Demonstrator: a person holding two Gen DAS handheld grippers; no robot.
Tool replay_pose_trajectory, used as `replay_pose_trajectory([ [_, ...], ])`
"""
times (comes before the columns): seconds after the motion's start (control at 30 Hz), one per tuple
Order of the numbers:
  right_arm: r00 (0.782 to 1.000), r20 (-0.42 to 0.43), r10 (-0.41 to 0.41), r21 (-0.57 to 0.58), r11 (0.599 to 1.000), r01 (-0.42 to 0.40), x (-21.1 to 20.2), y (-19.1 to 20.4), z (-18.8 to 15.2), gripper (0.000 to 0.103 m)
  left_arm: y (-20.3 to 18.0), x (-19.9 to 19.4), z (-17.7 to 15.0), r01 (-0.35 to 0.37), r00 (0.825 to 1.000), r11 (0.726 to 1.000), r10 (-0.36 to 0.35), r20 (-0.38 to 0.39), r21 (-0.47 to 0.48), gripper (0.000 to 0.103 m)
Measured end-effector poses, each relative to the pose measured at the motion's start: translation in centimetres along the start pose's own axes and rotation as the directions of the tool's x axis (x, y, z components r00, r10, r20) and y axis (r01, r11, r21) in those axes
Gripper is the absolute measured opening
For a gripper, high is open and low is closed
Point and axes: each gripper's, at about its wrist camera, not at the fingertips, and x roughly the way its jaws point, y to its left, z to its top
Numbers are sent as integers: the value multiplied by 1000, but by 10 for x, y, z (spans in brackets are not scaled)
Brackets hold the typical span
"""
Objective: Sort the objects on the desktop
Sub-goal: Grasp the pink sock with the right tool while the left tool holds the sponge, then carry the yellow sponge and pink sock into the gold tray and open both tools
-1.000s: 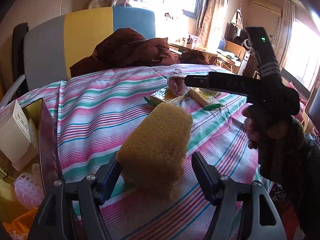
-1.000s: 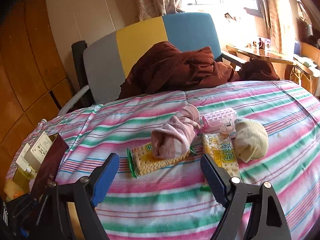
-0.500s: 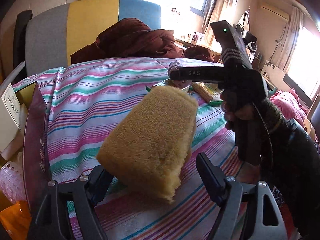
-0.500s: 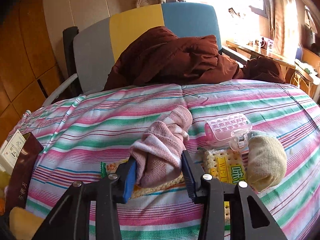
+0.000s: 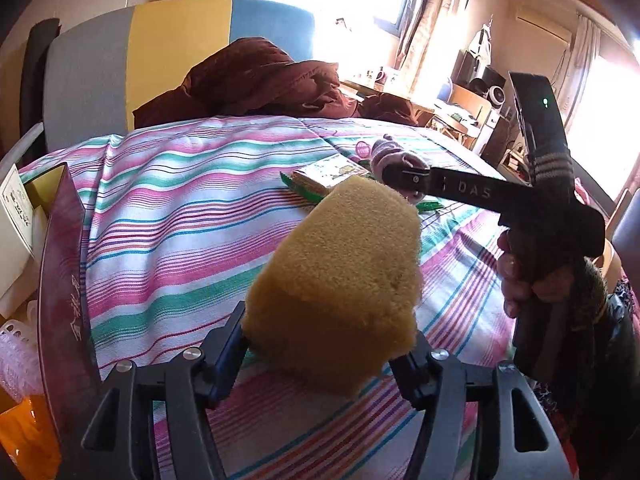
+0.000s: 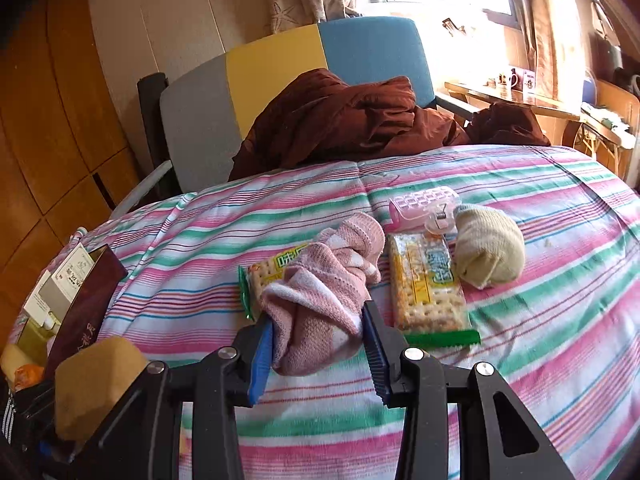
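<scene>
Two tongs each grip something soft above a striped bed. On the left, the left tongs (image 5: 324,350) are closed on a yellow rectangular foam sponge (image 5: 340,276), light and squashy, held at its lower end. On the right, the right tongs (image 6: 318,350) pinch a rolled pink knitted sock (image 6: 324,284) at its near end; it looks limp and likely to sag.

Two cracker packs (image 6: 426,280) (image 6: 266,276) are seen on the striped cloth (image 6: 540,320). Two socks are counted beside them: one pink (image 6: 324,300), one cream (image 6: 490,250). One pink roller (image 6: 424,206) lies behind the packs. One sponge (image 5: 340,280) is counted, and two grippers (image 5: 324,344) (image 6: 318,354).
</scene>
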Motion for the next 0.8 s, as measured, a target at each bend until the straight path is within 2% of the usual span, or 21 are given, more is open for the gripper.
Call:
replay_pose_trajectory([
  [0.27, 999, -4, 35, 23, 999, -35, -24, 6, -31, 42, -18, -19, -12, 8, 1000, 1000, -8, 12, 19, 60],
  [0.43, 997, -6, 76, 11, 997, -76, -38, 18, -44, 42, -27, -51, -13, 5, 998, 999, -7, 66, 33, 61],
  [0.53, 994, -2, 106, -22, 994, -106, -45, 35, -46, 42, -20, -76, -12, -10, 994, 1000, 9, 109, 8, 61],
  [0.67, 986, 8, 168, -84, 983, -166, -51, 67, -41, 42, 5, -115, -12, -73, 982, 996, 81, 172, -56, 61],
  [0.8, 970, 14, 242, -170, 957, -236, -56, 110, -32, 42, 43, -153, -17, -171, 954, 975, 199, 224, -141, 61],
])
